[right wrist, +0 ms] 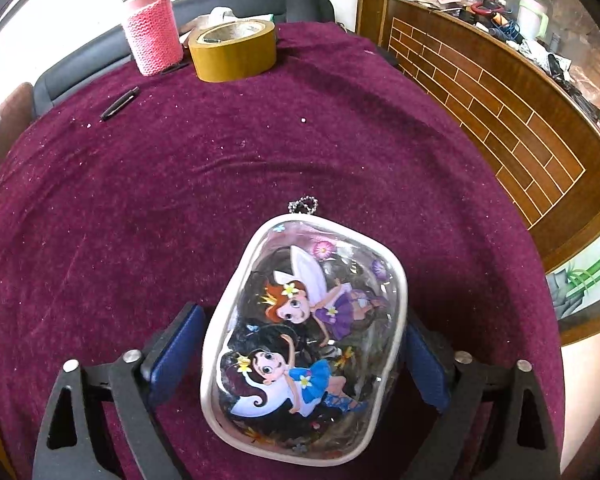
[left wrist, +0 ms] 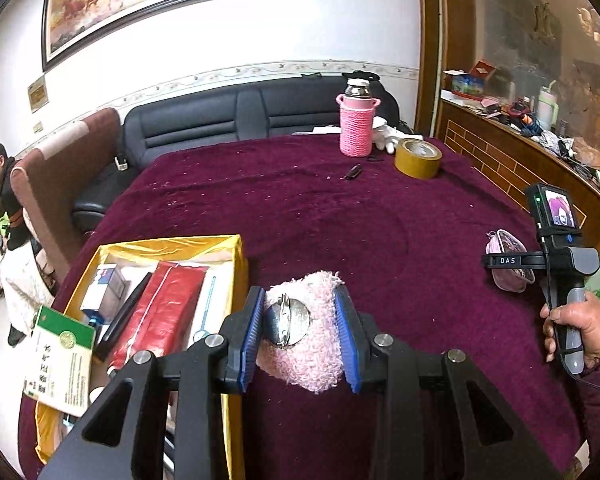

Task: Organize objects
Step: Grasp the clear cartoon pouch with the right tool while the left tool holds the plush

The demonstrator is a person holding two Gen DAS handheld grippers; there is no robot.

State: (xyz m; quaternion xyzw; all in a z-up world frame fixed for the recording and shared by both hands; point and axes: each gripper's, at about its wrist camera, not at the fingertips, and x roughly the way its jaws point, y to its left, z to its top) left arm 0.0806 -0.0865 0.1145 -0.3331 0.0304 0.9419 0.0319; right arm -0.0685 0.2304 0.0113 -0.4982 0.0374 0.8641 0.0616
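Note:
My left gripper (left wrist: pixel 300 328) is shut on a fluffy pink brooch (left wrist: pixel 312 356) with a round metal pin back, held just above the maroon tablecloth (left wrist: pixel 300 208), right of a yellow box (left wrist: pixel 236 248). My right gripper (right wrist: pixel 300 344) stands wide around a clear fairy-print pouch (right wrist: pixel 304 344) lying on the cloth (right wrist: pixel 180 200). The right pad touches the pouch's edge; the left pad (right wrist: pixel 172 352) stands a little apart. The right gripper also shows in the left wrist view (left wrist: pixel 500 261), at the pouch (left wrist: pixel 510 258).
The yellow box holds a red case (left wrist: pixel 156 312), a small carton and a green-white packet (left wrist: pixel 60 360). At the far edge stand a flask in a pink knitted sleeve (left wrist: pixel 355 128) (right wrist: pixel 152 28), a tape roll (left wrist: pixel 418 158) (right wrist: pixel 234 50) and a black pen (right wrist: pixel 120 103). A sofa lies beyond, a wooden counter right.

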